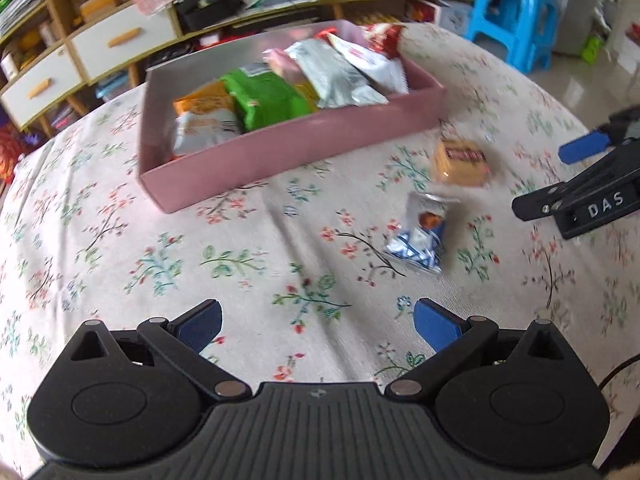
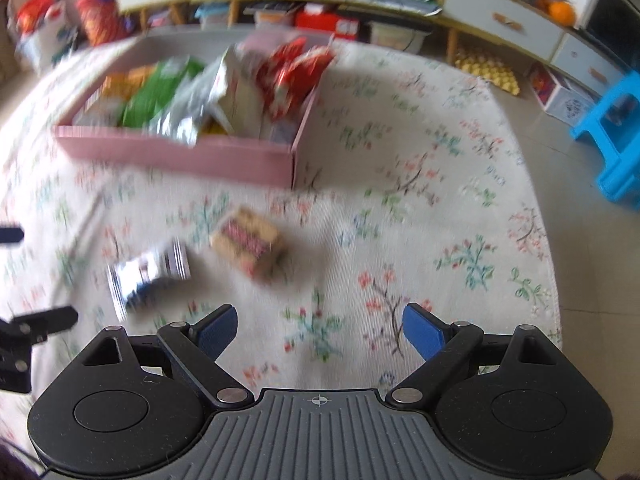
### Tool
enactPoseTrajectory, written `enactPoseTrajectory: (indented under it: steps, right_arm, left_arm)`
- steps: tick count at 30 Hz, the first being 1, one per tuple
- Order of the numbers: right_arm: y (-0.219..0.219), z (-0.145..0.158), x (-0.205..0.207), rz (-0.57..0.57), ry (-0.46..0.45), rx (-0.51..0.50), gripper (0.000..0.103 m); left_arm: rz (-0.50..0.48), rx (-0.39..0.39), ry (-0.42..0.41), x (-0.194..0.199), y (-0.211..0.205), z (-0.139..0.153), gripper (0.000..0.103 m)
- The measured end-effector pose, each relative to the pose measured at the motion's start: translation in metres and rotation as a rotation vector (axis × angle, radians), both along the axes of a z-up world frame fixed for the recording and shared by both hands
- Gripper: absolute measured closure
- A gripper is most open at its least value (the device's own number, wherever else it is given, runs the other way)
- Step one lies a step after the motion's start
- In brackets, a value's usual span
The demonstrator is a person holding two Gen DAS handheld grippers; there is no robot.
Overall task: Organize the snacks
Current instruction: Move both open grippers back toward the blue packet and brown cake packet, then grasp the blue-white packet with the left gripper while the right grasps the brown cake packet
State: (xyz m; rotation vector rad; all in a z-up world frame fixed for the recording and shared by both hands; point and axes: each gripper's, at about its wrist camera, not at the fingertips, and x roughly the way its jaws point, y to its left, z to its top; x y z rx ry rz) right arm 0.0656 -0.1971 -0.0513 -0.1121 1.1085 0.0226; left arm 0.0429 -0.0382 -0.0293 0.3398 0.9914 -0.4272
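A pink box (image 1: pixel 280 158) on the floral cloth holds several snack packets: orange, green, silver, white and red. It also shows in the right wrist view (image 2: pixel 180 158). Two snacks lie loose on the cloth: an orange-brown packet (image 1: pixel 460 162) (image 2: pixel 250 242) and a blue-silver packet (image 1: pixel 420 236) (image 2: pixel 150 276). My left gripper (image 1: pixel 318 326) is open and empty, near and left of the blue-silver packet. My right gripper (image 2: pixel 318 330) is open and empty, near and right of both loose packets; it appears at the right edge of the left wrist view (image 1: pixel 580 176).
The round table's cloth (image 1: pixel 160 264) drops off at its edges. Behind stand wooden shelves with white drawers (image 1: pixel 108 40) and clutter. A blue plastic stool (image 1: pixel 516 12) stands on the floor at the right. The right wrist view is motion-blurred.
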Motion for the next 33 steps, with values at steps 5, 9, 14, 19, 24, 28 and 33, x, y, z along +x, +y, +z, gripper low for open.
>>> enactPoseTrajectory:
  steps: [5,9,14,19,24,28,33]
  right_arm:
    - [0.001,-0.013,-0.006,0.068,-0.016,-0.010,0.004]
    - [-0.006,-0.018,-0.008,0.090,-0.056,0.037,0.000]
    - [-0.020,-0.022,-0.012,0.124,-0.113,0.116,0.000]
    - [-0.024,-0.025,-0.016,0.191,-0.174,0.134,0.000]
    - [-0.025,-0.027,-0.012,0.217,-0.208,0.144,0.000]
    - [-0.026,-0.029,-0.010,0.247,-0.233,0.154,0.000]
    - [-0.026,-0.030,-0.006,0.274,-0.251,0.162,0.000]
  left_arm:
    - [-0.064,-0.007,-0.003,-0.003,-0.017,-0.011,0.001]
    - [-0.085,-0.053,-0.030,-0.005,-0.023,-0.015,0.000]
    - [-0.130,-0.085,-0.058,-0.007,-0.029,-0.018,0.000]
    - [-0.154,-0.118,-0.074,-0.006,-0.029,-0.019,0.000]
    - [-0.170,-0.147,-0.091,-0.003,-0.029,-0.019,0.009]
    - [-0.179,-0.165,-0.113,-0.001,-0.031,-0.018,0.021]
    - [-0.189,-0.182,-0.132,0.001,-0.030,-0.016,0.052]
